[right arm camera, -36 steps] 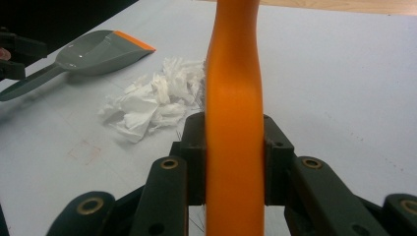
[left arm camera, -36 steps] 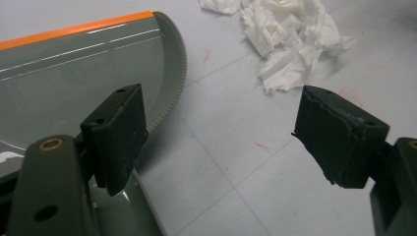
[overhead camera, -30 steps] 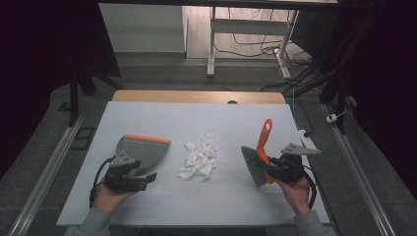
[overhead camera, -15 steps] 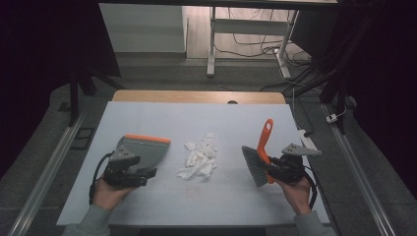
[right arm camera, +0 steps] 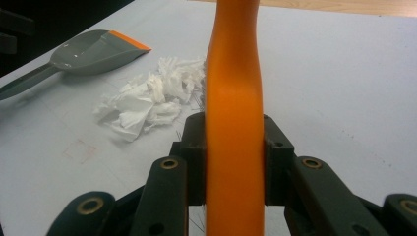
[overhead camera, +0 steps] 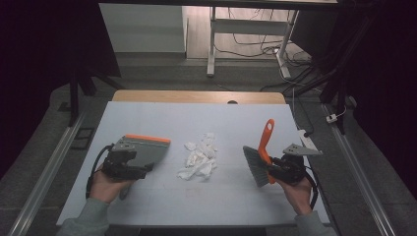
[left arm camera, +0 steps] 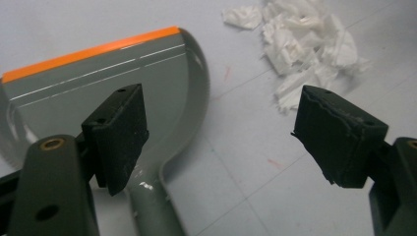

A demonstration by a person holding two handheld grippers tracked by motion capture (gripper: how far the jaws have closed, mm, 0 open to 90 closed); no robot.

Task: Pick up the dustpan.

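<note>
A grey dustpan (overhead camera: 145, 149) with an orange front edge lies flat on the white table (overhead camera: 147, 118). My left gripper (overhead camera: 139, 167) hovers open over the dustpan's handle end. In the left gripper view the gripper (left arm camera: 221, 120) has its jaws spread wide above the dustpan (left arm camera: 147, 83), gripping nothing. A pile of torn white paper scraps (overhead camera: 199, 157) sits mid-table. My right gripper (overhead camera: 271, 169) is shut on a brush (overhead camera: 264, 142) with an orange handle and grey bristles that hang left of the gripper. In the right gripper view the gripper (right arm camera: 235, 157) clamps the handle (right arm camera: 235, 88) upright.
The scraps (left arm camera: 305, 44) lie just right of the dustpan, and they (right arm camera: 147, 98) lie between the brush and the dustpan (right arm camera: 93, 51). A wooden strip (overhead camera: 196, 96) borders the table's far edge. Beyond it stand desk legs and cables on the floor.
My left gripper has edged slightly forward over the dustpan's handle. The right gripper and the brush have stayed almost still.
</note>
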